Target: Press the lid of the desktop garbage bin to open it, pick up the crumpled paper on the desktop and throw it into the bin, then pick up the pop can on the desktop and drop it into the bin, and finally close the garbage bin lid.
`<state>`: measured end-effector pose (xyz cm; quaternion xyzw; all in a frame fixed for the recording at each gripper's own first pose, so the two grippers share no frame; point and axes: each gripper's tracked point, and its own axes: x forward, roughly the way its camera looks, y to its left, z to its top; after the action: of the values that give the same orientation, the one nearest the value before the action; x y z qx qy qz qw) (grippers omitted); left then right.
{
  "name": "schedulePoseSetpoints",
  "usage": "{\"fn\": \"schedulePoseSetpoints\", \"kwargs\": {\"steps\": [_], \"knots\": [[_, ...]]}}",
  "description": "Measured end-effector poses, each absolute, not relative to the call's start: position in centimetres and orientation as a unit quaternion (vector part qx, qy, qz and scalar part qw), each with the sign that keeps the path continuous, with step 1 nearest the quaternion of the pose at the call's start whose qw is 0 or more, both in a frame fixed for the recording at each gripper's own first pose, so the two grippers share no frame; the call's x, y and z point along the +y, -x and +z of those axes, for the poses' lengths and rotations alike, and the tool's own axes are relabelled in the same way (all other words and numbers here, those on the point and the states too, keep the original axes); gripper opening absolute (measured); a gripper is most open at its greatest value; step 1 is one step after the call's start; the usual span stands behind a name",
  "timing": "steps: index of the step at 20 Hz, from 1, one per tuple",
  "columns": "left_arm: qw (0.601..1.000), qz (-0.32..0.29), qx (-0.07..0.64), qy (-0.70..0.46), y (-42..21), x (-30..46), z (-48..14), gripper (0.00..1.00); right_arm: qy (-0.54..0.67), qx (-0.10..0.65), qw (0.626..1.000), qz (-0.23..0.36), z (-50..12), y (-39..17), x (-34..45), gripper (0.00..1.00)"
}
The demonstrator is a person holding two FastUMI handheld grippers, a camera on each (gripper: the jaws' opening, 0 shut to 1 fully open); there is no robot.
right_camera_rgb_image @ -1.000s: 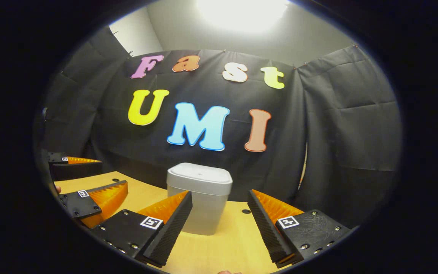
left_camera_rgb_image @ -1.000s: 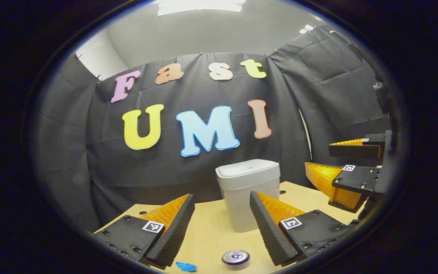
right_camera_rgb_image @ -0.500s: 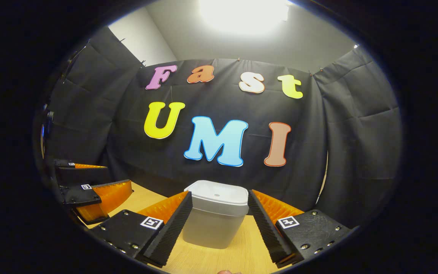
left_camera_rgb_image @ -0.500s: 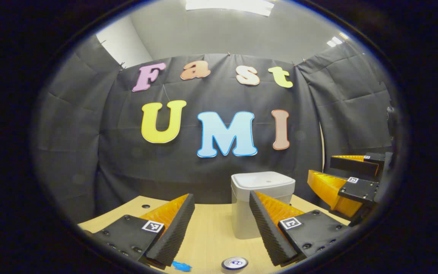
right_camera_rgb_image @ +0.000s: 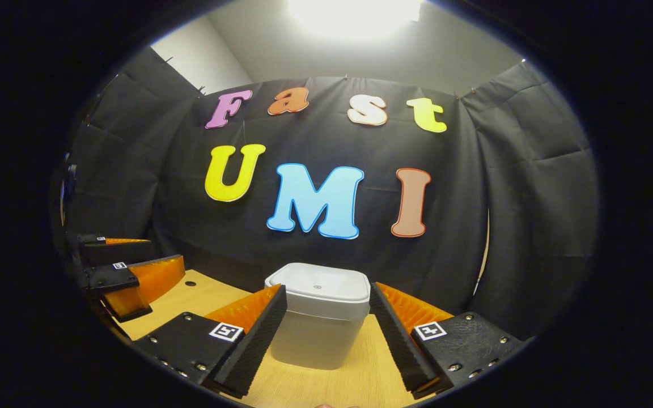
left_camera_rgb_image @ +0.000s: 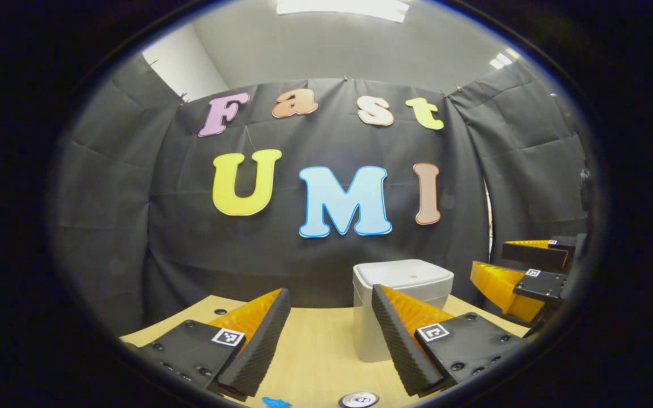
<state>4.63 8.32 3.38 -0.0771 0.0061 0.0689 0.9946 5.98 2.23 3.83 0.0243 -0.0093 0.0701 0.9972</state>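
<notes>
As the lid (right_camera_rgb_image: 318, 287) sits shut, the right tongs (right_camera_rgb_image: 326, 328), wide open and empty, should press it squarely from above.

no readable text; square coded tags (left_camera_rgb_image: 228, 337) on the gripper bodies carry no legible words

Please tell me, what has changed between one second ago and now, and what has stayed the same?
Both cameras shifted: in the left gripper view the pop can and blue crumpled paper slid toward the bottom edge; in the right gripper view the bin came between the right gripper fingers. Nothing was grasped. The lid stayed closed, the left gripper open.
</notes>
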Motion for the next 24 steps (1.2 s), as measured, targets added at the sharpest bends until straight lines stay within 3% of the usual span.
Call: {"fn": "schedulePoseSetpoints", "kwargs": {"steps": [6, 9, 10, 13, 15, 16, 17, 18, 24], "knots": [[0.994, 0.068, 0.016, 0.08, -5.3, 9.2, 2.5, 0.95, -0.019, 0.009, 0.998, 0.055, 3.0, -7.0, 2.1, 0.93], [0.994, 0.063, 0.016, 0.082, -5.5, 9.6, 2.4, 0.95, -0.017, 0.017, 0.999, 0.049, 2.7, -7.3, 2.3, 0.87], [0.994, 0.063, 0.016, 0.083, -5.5, 9.7, 2.4, 0.92, -0.017, 0.019, 0.998, 0.05, 2.6, -7.3, 2.5, 0.75], [0.994, 0.064, 0.019, 0.085, -5.4, 10.4, 2.0, 0.9, -0.018, 0.025, 0.998, 0.046, 2.5, -7.8, 3.0, 0.58], [0.994, 0.065, 0.019, 0.085, -5.3, 11.0, 1.9, 1.0, -0.025, 0.025, 0.999, 0.032, 2.1, -8.4, 2.6, 0.39], [0.994, 0.066, 0.019, 0.085, -5.3, 11.3, 1.7, 1.0, -0.031, 0.023, 0.998, 0.039, 2.4, -8.3, 3.2, 0.26], [0.994, 0.067, 0.02, 0.084, -5.3, 11.5, 1.6, 1.0, -0.027, 0.031, 0.999, 0.006, 2.2, -8.9, 2.3, 0.26], [0.994, 0.068, 0.021, 0.085, -5.4, 11.7, 1.5, 1.0, -0.04, 0.023, 0.999, 0.012, 2.4, -8.7, 1.9, 0.01], [0.993, 0.074, 0.028, 0.092, -5.5, 12.4, 0.7, 1.0, -0.058, 0.047, 0.997, 0.025, 1.4, -9.5, 2.9, 0.01]]}}
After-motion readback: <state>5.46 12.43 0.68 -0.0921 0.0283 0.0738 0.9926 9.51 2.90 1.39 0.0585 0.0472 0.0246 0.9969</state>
